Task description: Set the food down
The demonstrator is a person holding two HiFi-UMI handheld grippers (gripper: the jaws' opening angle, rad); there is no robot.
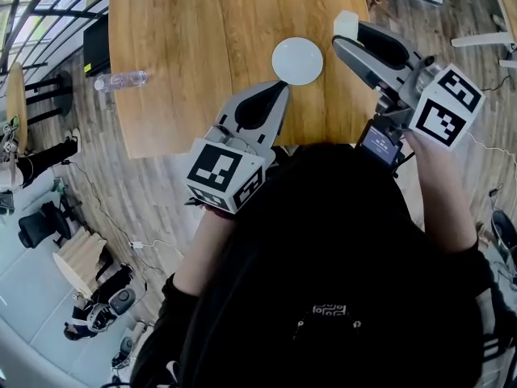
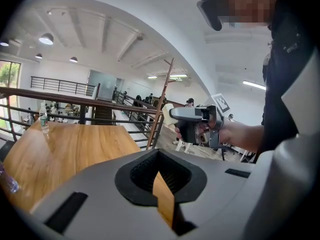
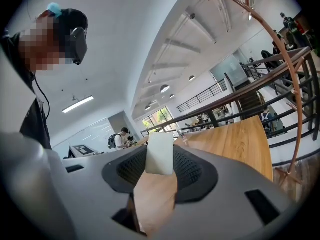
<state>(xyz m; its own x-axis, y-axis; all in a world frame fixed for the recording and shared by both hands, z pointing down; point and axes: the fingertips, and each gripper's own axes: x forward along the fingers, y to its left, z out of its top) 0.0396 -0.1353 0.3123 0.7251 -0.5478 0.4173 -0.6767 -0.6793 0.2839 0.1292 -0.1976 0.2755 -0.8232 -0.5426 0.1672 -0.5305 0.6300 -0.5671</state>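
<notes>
A pale cream block of food (image 1: 346, 24) is pinched at the tip of my right gripper (image 1: 347, 39), which is shut on it over the right part of the wooden table (image 1: 178, 39). In the right gripper view the block (image 3: 160, 153) stands upright between the jaws of that gripper (image 3: 160, 160). A round white plate (image 1: 297, 61) lies on the table just left of the block. My left gripper (image 1: 279, 87) points at the plate's near rim, shut and empty (image 2: 156, 174). The left gripper view also shows the right gripper (image 2: 192, 120) with the block (image 2: 167, 115).
A clear water bottle (image 1: 121, 80) lies near the table's left edge. A dark metal railing (image 1: 40, 6) runs at the far left, with chairs (image 1: 36, 225) and a cable on the wood floor below. The table's near edge is just ahead of the person's body.
</notes>
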